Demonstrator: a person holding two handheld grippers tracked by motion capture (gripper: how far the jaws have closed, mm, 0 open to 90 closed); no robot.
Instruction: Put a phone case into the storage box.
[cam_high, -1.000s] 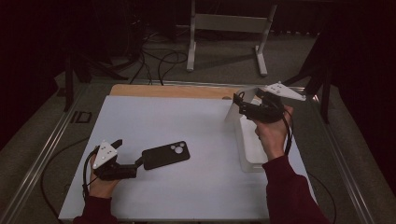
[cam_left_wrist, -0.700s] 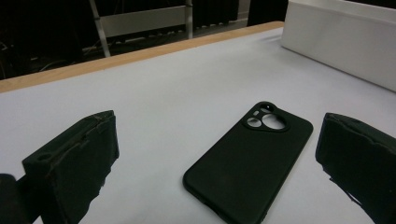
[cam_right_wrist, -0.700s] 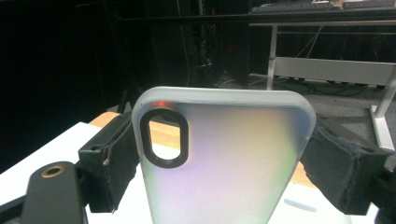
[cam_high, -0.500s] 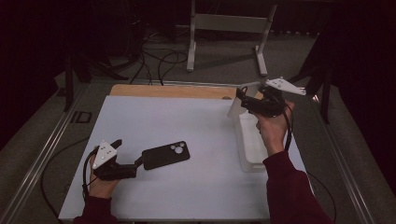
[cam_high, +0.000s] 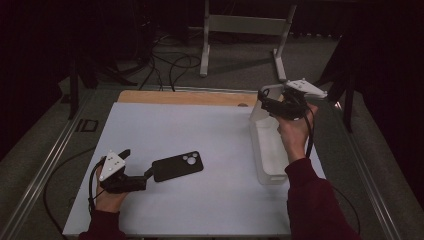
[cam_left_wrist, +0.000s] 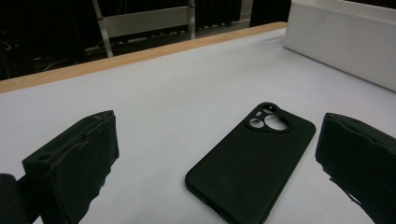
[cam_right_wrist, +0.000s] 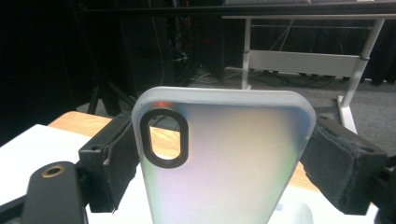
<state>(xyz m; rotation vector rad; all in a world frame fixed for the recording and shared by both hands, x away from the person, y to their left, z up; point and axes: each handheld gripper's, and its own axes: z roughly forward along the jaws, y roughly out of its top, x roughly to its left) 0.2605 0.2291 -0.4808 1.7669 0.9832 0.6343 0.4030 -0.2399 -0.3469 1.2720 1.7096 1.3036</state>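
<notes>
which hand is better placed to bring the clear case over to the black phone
Right. The right tongs already clamp the clear case by its sides, raised above the white bin. The left tongs stand open around the black phone on the table, well placed to steady it.

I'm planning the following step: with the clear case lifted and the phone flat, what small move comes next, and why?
Probably carry the clear case, clamped in the right gripper above the white bin, over toward the black phone, which lies camera-side up between the open left gripper jaws.
</notes>
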